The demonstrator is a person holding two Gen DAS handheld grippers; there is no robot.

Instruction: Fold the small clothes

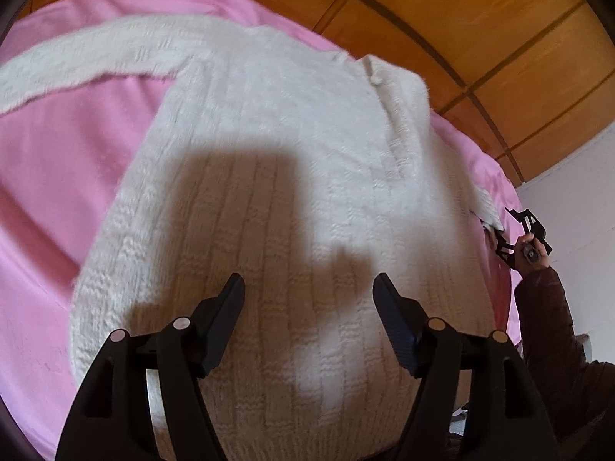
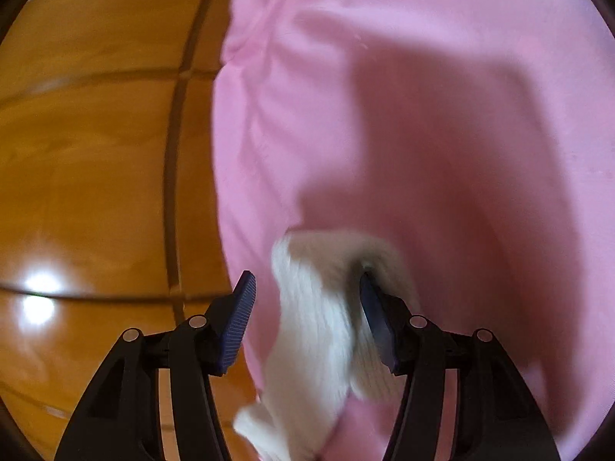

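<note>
A white knitted sweater (image 1: 269,134) lies spread flat on a pink sheet (image 1: 57,153), one sleeve (image 1: 96,61) stretched out to the left. My left gripper (image 1: 308,282) hovers open over the sweater's lower part, nothing between its fingers. At the sweater's right edge a hand holds my right gripper (image 1: 522,234). In the right wrist view, my right gripper (image 2: 307,278) stands open with a fold of the white sweater (image 2: 307,326) loose between its jaws. The left pad (image 2: 240,322) is clear of the cloth.
The pink sheet (image 2: 423,115) covers a bed whose edge drops to an orange wooden floor (image 2: 96,153). The floor (image 1: 480,38) also shows beyond the bed's far side. A white wall (image 1: 576,173) and a dark sleeve (image 1: 546,307) are at the right.
</note>
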